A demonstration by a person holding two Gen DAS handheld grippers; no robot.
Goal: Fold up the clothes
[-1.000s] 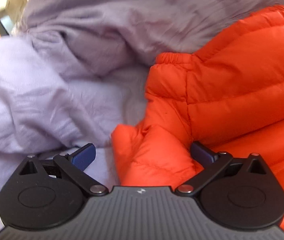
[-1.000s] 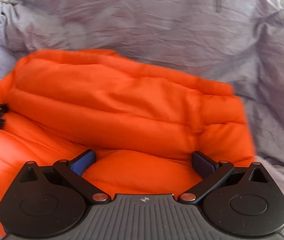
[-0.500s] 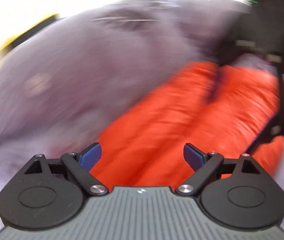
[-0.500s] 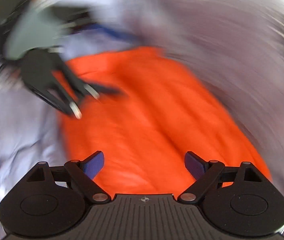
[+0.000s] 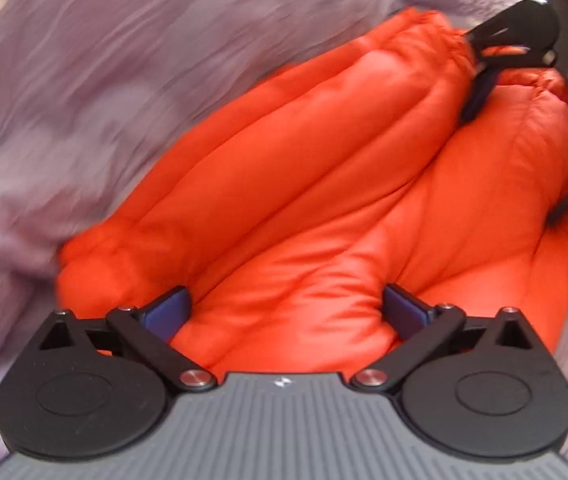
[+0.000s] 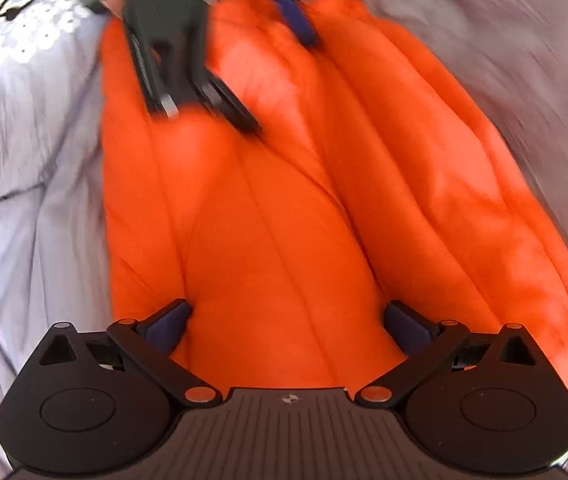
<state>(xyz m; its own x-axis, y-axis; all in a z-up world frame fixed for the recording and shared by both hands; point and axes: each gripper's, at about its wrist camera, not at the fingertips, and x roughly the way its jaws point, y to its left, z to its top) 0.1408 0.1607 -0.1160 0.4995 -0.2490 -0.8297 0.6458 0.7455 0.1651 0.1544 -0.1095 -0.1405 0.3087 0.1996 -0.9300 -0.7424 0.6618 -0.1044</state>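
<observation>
Jacket [image 5: 324,200], orange and puffy, lies on lilac bedding [image 5: 63,100] under the left gripper [image 5: 286,312], whose jaws are opening, fabric bulging between them, unclamped. Right view: right gripper [image 6: 288,326] likewise opening over the jacket's other end.

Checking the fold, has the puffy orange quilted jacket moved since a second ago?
Yes. The puffy orange quilted jacket now lies folded narrower, running away lengthwise over the lilac bedsheet instead of across it.
</observation>
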